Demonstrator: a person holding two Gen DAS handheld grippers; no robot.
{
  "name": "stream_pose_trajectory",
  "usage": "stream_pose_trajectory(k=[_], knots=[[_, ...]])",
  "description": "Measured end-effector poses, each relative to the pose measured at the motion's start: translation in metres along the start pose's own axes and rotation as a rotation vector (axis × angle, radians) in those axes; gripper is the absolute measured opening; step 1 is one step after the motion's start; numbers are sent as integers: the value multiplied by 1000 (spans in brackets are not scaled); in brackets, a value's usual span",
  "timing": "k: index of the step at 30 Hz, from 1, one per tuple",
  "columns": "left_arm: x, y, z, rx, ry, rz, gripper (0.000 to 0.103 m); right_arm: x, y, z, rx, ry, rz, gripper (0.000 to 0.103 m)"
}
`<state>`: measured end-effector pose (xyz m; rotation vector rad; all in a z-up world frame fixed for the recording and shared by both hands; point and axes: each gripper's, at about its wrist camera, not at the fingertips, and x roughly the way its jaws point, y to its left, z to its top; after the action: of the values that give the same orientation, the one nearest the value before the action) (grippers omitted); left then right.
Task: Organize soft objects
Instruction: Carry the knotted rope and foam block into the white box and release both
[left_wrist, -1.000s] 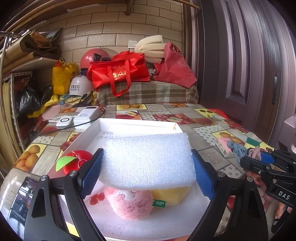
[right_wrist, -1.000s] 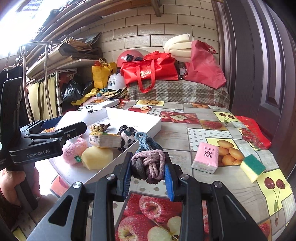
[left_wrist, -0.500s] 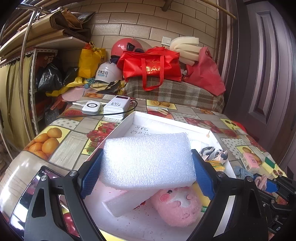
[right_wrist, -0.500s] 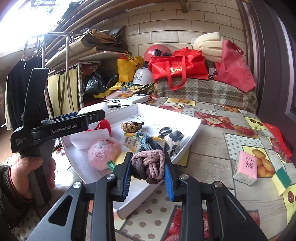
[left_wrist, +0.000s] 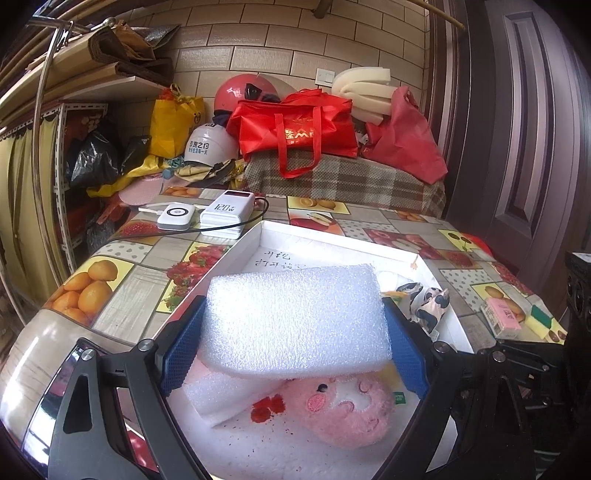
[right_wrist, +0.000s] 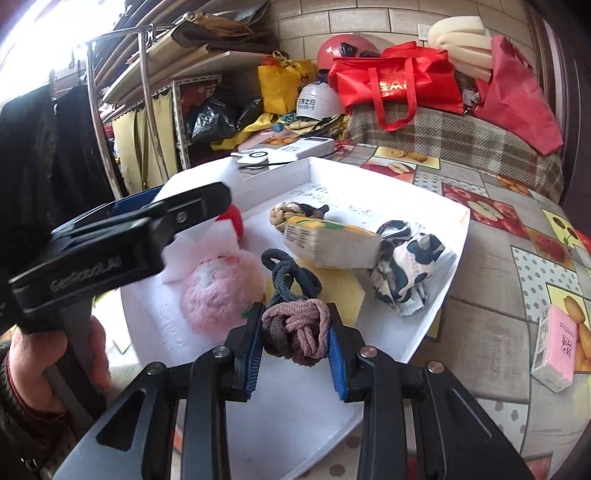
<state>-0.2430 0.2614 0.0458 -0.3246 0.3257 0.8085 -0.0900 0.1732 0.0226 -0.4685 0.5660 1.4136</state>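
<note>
now left tongs (left_wrist: 295, 343) pinching foam block (left_wrist: 295, 317), right tongs (right_wrist: 295, 343) pinching knotted rope (right_wrist: 295, 328), over tray (right_wrist: 454, 254) near edge.

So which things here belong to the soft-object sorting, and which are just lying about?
Part of the job:
- white tray
- foam block in the left gripper
- knotted hair ties in the right gripper
- pink plush, cow-print cloth, both in the tray
- pink tissue pack, still on the table

Just lying about:
- power banks
- red bag
- helmets
</note>
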Motion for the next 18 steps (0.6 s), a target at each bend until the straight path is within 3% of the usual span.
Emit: stream_pose_trajectory(k=[6, 12, 18], knots=[[0, 2, 2, -12, 5, 11, 91, 11, -26, 12, 132, -23, -52, 32], [6, 5, 6, -70, -20, 50, 91, -8, -16, 8, 126, -109, -44, 32], [16, -19, 10, 1, -31, 79, 91, -13, -11, 9, 116, -144, -61, 32]])
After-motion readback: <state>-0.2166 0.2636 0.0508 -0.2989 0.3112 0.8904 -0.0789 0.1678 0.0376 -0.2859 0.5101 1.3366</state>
